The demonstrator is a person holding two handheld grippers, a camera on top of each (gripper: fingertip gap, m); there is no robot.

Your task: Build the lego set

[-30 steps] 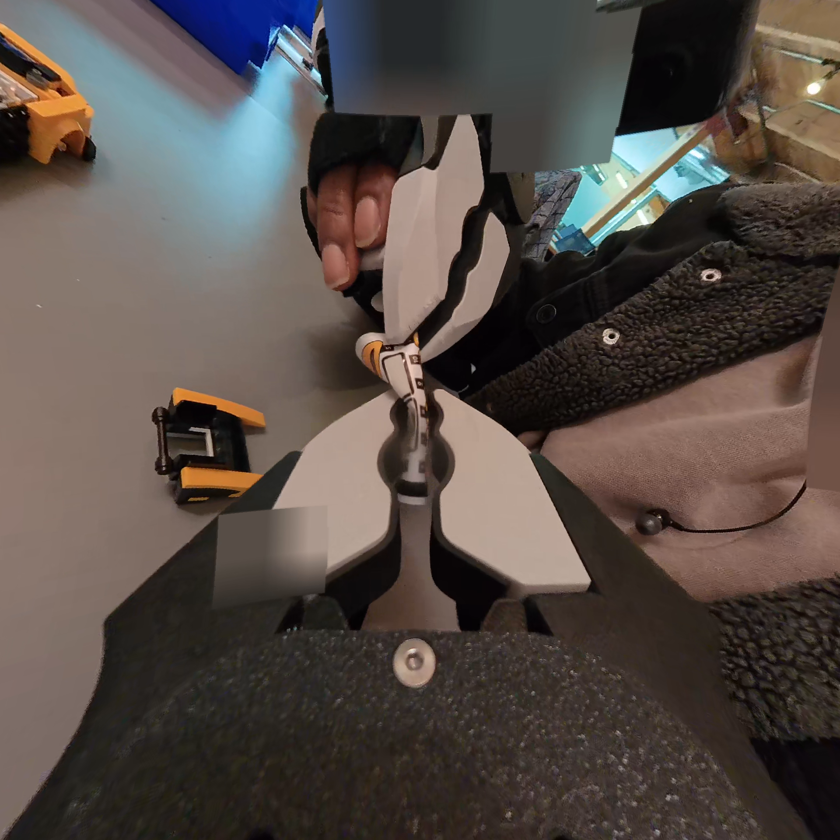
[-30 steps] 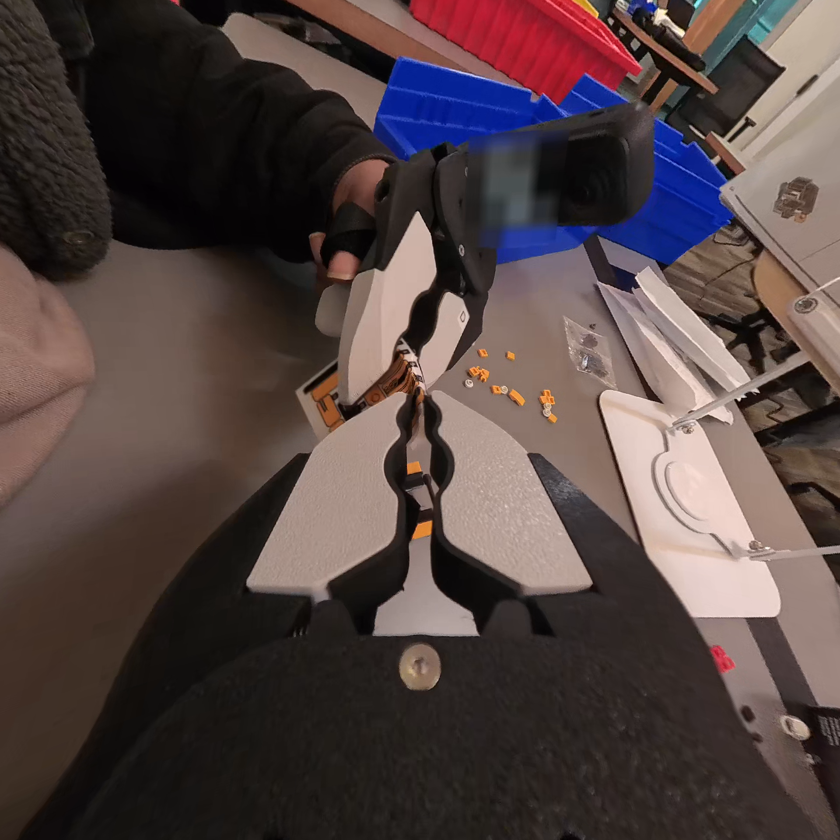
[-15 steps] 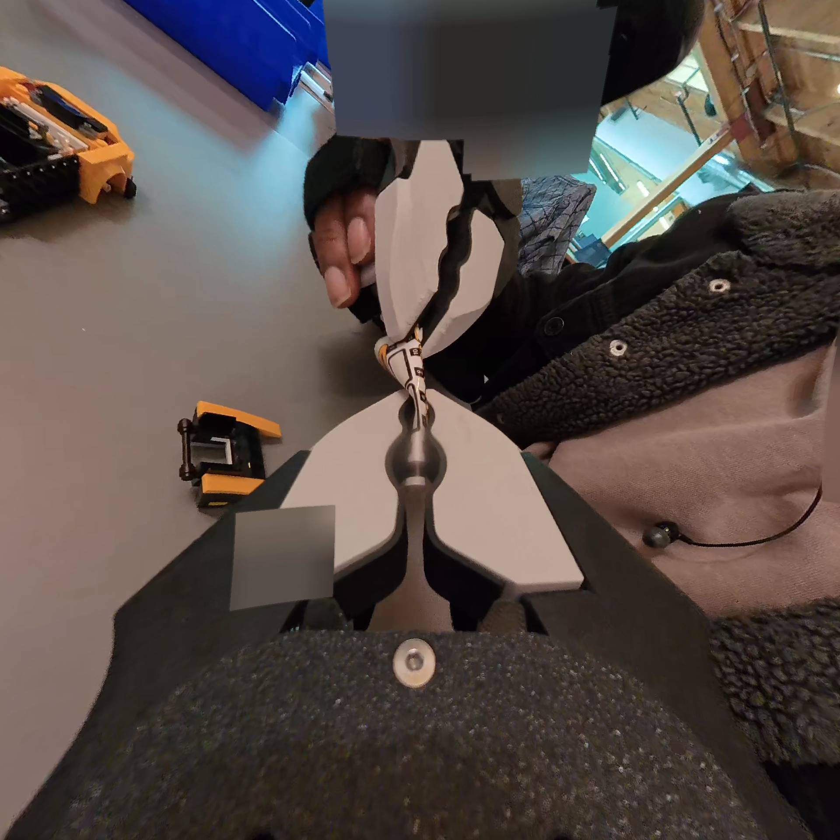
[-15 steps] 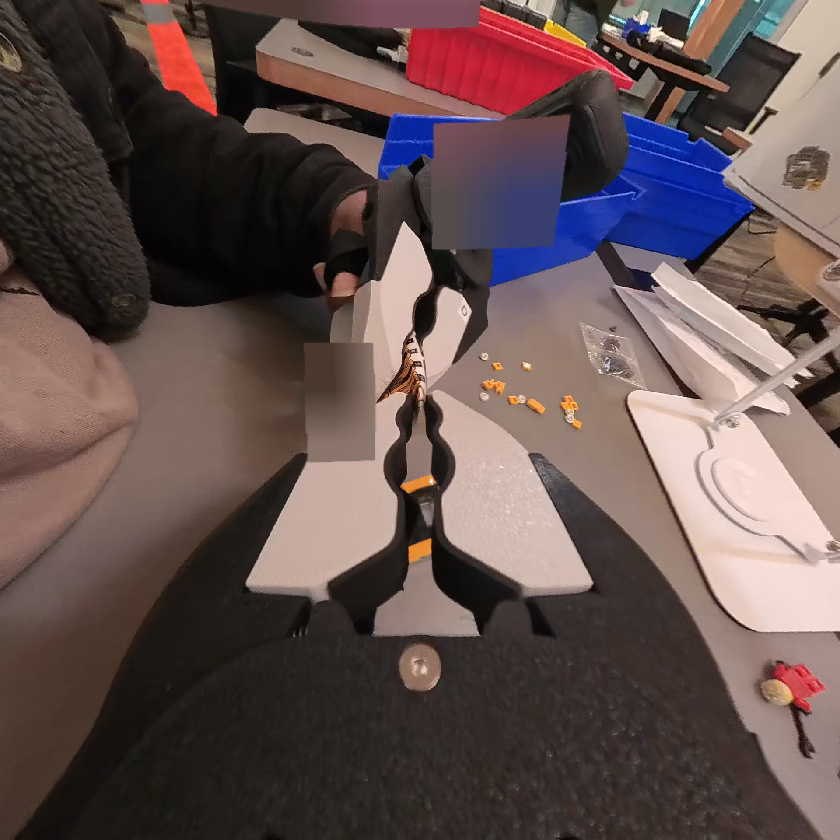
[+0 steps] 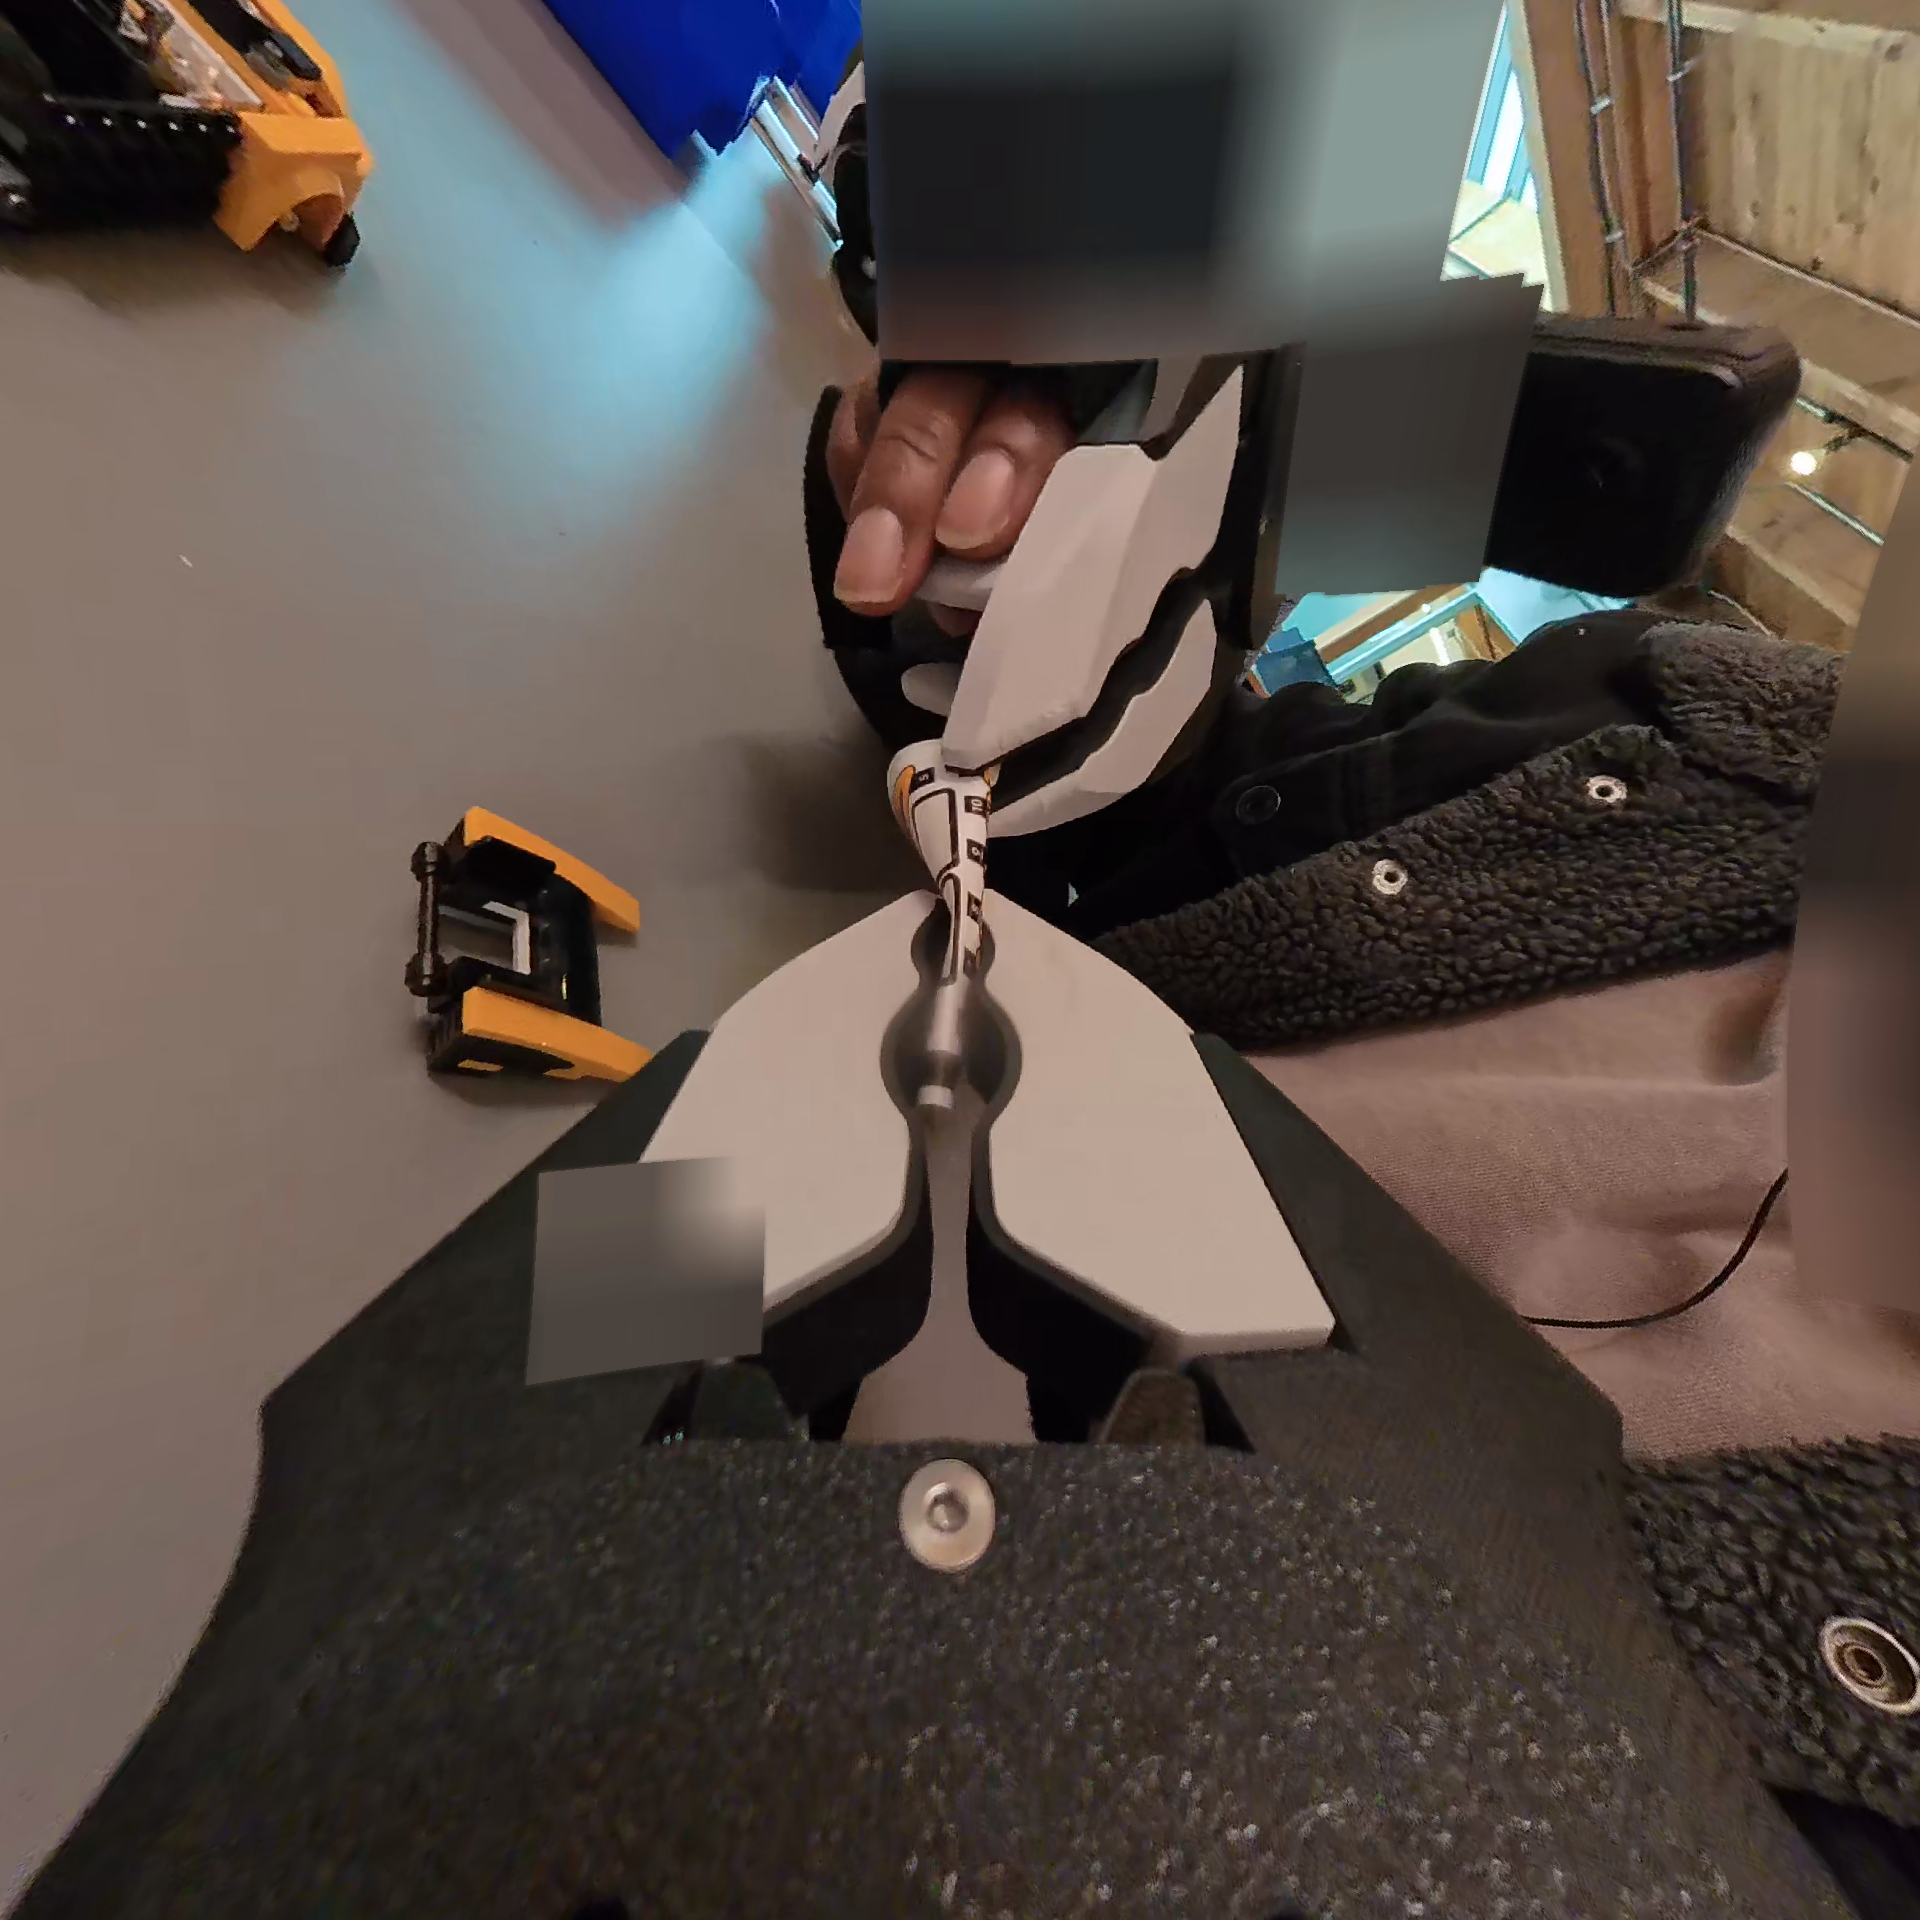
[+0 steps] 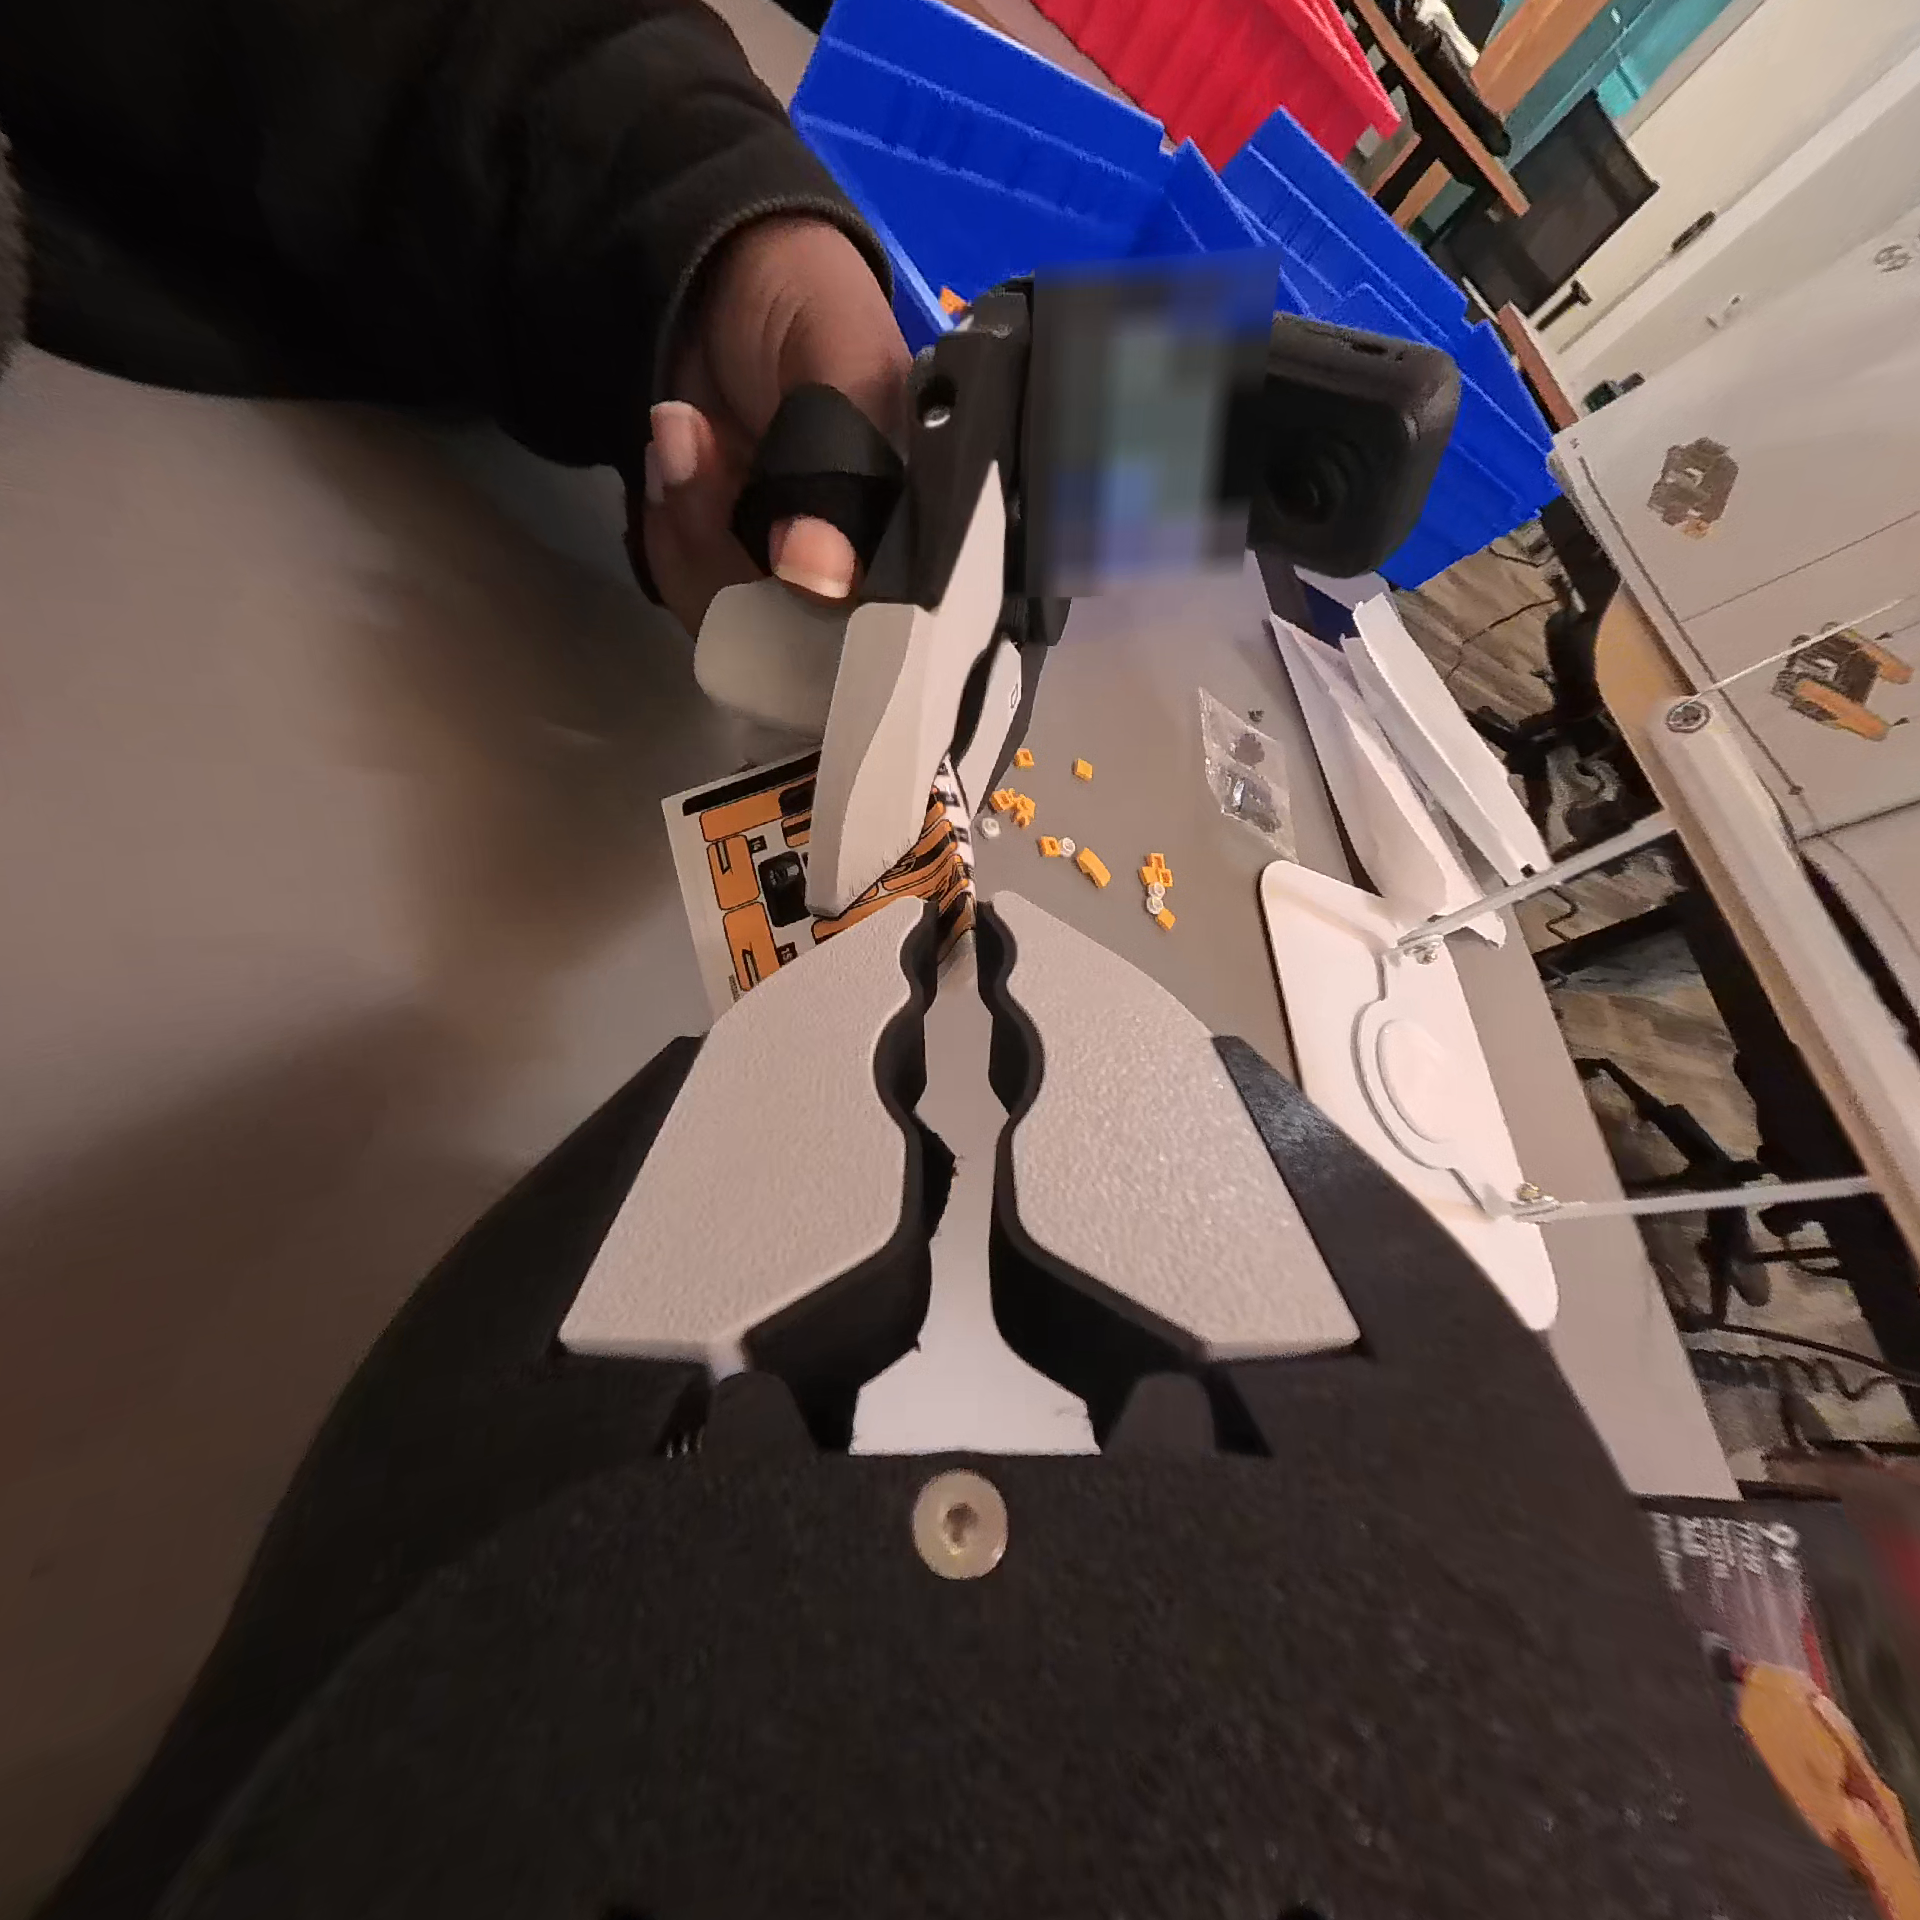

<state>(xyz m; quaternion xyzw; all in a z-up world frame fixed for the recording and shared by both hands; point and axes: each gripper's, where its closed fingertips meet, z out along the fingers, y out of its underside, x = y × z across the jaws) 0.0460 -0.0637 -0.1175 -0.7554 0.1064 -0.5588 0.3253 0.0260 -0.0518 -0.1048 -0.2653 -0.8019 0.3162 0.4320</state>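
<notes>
A white sticker sheet (image 5: 951,831) with orange and black prints is held in the air between both grippers. My left gripper (image 5: 961,920) is shut on one edge of it. My right gripper (image 5: 977,769) faces it and pinches the other end, so the sheet is curled between the tips. In the right wrist view my right gripper (image 6: 961,920) is shut on the sheet (image 6: 748,883), and the left gripper (image 6: 925,873) grips it from above. A small black and orange lego sub-assembly (image 5: 509,945) lies on the grey table (image 5: 260,571).
A larger orange and black lego vehicle (image 5: 177,114) stands at the far left. Loose orange pieces (image 6: 1081,852), a small clear bag (image 6: 1247,779), white paper bags (image 6: 1423,748) and a white stand base (image 6: 1392,1060) lie to the right. Blue bins (image 6: 1039,177) stand behind. The tips of both grippers are at nearly the same place.
Both grippers stay shut on the sticker sheet and have shifted together. The right wrist view has tilted, and more of the sheet now shows flat to the left of the tips.
</notes>
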